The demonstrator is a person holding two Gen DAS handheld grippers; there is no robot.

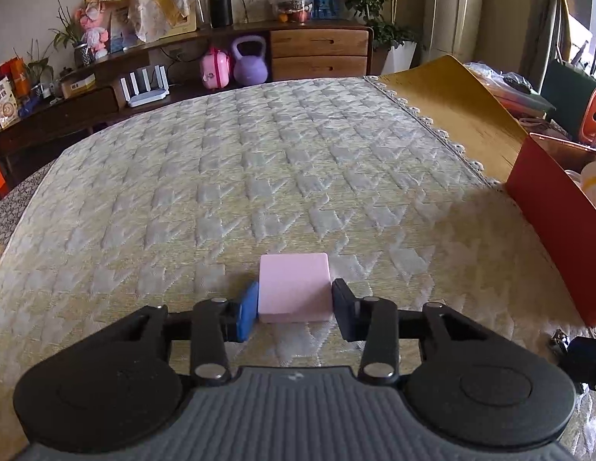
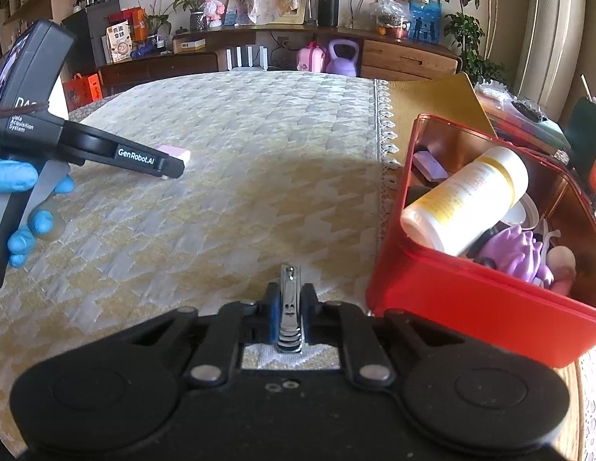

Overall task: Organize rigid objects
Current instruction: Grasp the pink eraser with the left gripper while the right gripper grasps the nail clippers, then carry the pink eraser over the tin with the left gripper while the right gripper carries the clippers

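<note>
1. The left claw (image 1: 294,309) brackets a pink block (image 1: 294,288) low in the frame's centre; its fingers touch or nearly touch the block's sides, and whether they grip it cannot be told.
2. The block rests on the patterned worktop (image 1: 259,176).
3. The right claw (image 2: 290,309) is clamped on a metal nail clipper (image 2: 290,303), bottom centre.
4. A red bin (image 2: 470,303) at the right edge holds a white bottle (image 2: 467,199) and purple toy (image 2: 517,253).

Both grippers share one build: matte black plastic linkage arms with silver round pivot screws, two big round black discs low in frame, blue rubber pads (image 1: 247,317) on the fingertips. Left gripper (image 1: 294,307) has a ribbed grey housing; its black handle, at the right view's left edge, reads "GenRobot.AI" and "Data Acquisition System". The hand (image 2: 19,207) wears a blue nitrile glove.
</note>
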